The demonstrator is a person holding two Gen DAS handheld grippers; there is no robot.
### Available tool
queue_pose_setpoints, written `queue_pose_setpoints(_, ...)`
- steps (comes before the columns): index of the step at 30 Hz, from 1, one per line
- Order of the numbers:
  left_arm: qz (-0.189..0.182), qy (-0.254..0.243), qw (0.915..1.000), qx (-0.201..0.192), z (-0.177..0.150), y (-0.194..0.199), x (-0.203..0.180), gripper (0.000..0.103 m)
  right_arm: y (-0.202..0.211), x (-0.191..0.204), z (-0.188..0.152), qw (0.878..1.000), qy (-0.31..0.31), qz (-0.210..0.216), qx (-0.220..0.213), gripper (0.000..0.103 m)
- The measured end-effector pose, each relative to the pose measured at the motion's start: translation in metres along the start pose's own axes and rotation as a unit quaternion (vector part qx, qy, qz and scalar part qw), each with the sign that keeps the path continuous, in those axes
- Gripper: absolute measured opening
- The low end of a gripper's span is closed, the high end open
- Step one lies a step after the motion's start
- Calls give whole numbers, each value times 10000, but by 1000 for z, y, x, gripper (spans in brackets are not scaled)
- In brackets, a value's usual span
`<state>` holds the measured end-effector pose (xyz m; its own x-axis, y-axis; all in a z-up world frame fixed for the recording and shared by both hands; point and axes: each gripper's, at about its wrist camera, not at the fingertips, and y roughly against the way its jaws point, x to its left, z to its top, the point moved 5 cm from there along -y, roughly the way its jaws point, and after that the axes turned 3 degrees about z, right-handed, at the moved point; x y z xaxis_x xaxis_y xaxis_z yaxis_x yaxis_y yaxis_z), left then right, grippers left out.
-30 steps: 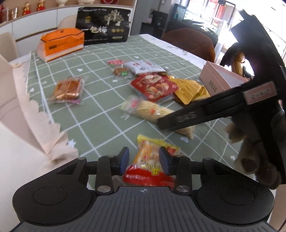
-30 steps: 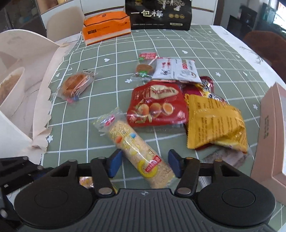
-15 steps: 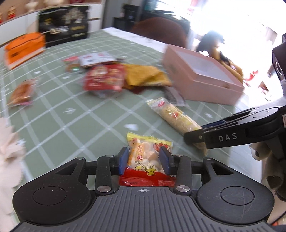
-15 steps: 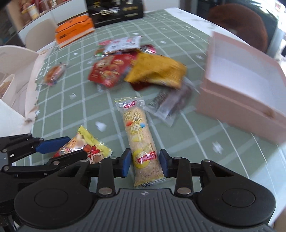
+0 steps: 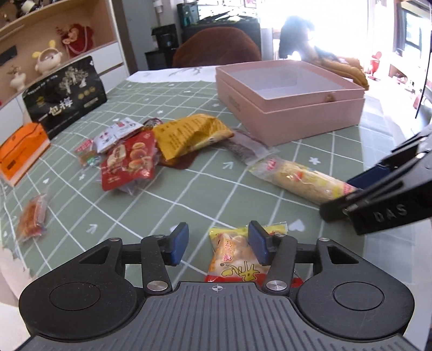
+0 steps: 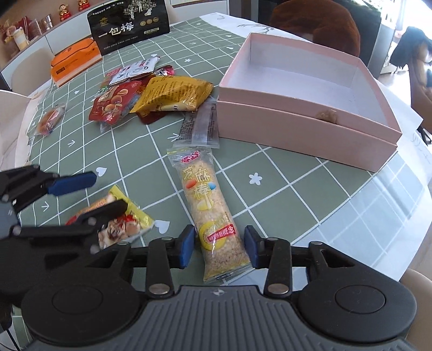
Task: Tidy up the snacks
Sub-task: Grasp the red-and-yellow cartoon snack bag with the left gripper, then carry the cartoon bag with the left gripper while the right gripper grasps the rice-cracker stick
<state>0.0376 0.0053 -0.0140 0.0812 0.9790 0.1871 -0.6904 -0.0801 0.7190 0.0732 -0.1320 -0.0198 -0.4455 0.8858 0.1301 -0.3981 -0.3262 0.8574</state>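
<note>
My left gripper (image 5: 218, 244) is open; a yellow-and-red snack packet (image 5: 234, 256) lies on the table under its right finger, free of the jaws. My right gripper (image 6: 219, 245) is open, its fingers on either side of a long sesame stick packet (image 6: 209, 213) that lies flat on the table. The same stick (image 5: 299, 179) shows in the left wrist view beside the right gripper's fingers. The small packet (image 6: 122, 220) shows in the right wrist view under the left gripper's fingers. An open, empty pink box (image 6: 302, 100) stands beyond the stick.
A heap of snack packs, red (image 6: 114, 104) and yellow (image 6: 172, 94), lies left of the box, with a clear wrapper (image 6: 201, 125) nearby. A small bun pack (image 6: 50, 120), an orange box (image 6: 74, 63) and a black bag (image 6: 129, 25) sit farther back. The table edge is right of the box.
Both grippers have opened: the left let go of the small packet, the right let go of the sesame stick. Both packets now lie on the table closer to the pink box.
</note>
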Motion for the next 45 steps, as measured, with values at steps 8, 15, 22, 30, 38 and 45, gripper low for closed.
queue_pose_setpoints(8, 111, 454, 9989, 80, -2, -2, 28, 52, 1, 1, -4, 9999, 29, 3, -118, 54)
queue_pose_setpoints(15, -561, 577, 9967, -53, -10, 16, 19, 51, 3, -2, -7, 9998, -71, -2, -212, 57)
queue_pose_setpoints(22, -859, 904, 9917, -308, -18, 33, 26, 51, 15, -21, -10, 9985, -349, -160, -401, 62)
queue_pose_setpoints(30, -716, -206, 9972, 53, -15, 23, -16, 53, 29, -32, -18, 9968, -291, -368, -650, 67)
queue_pose_setpoints(38, -804, -643, 9942, -316, -11, 39, -14, 53, 29, -33, -19, 9979, -173, -308, -537, 71)
queue_pose_setpoints(45, -1023, -1176, 9878, 52, -19, 28, 9, 53, 27, -34, -21, 9986, -215, -194, -441, 72)
